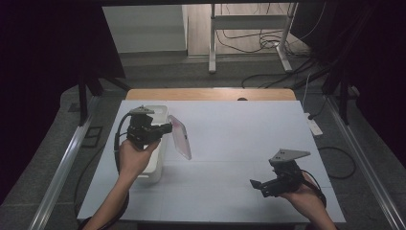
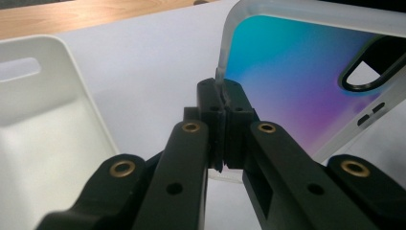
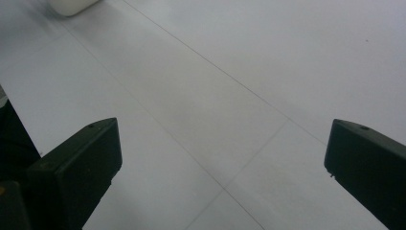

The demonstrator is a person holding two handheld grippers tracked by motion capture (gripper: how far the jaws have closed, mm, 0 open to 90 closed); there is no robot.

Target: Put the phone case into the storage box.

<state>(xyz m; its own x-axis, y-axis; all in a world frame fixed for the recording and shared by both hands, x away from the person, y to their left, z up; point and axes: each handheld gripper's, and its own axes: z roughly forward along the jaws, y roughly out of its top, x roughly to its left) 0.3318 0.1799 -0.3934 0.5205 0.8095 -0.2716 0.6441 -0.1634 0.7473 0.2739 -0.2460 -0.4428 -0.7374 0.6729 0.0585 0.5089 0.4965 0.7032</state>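
Note:
My left gripper [image 1: 167, 127] hangs over the white bin [image 1: 158, 165] at the table's left, shut on the edge of a phone case [image 1: 180, 136]. In the left gripper view the pads [image 2: 221, 103] pinch the clear rim of the phone case [image 2: 297, 67], whose back fades from blue to purple, with a camera cut-out at the upper right. The case is held off the table, to the right of the bin [image 2: 43, 96]. My right gripper [image 1: 256, 184] is low near the front right of the table, open, with nothing between its jaws [image 3: 222, 158].
A white sheet [image 1: 230, 143] covers the table, with a wooden strip [image 1: 210, 94] at the far edge. Dark curtains flank both sides. Cables and a metal stand [image 1: 249, 33] are on the floor beyond. A corner of the white bin [image 3: 72, 5] appears in the right gripper view.

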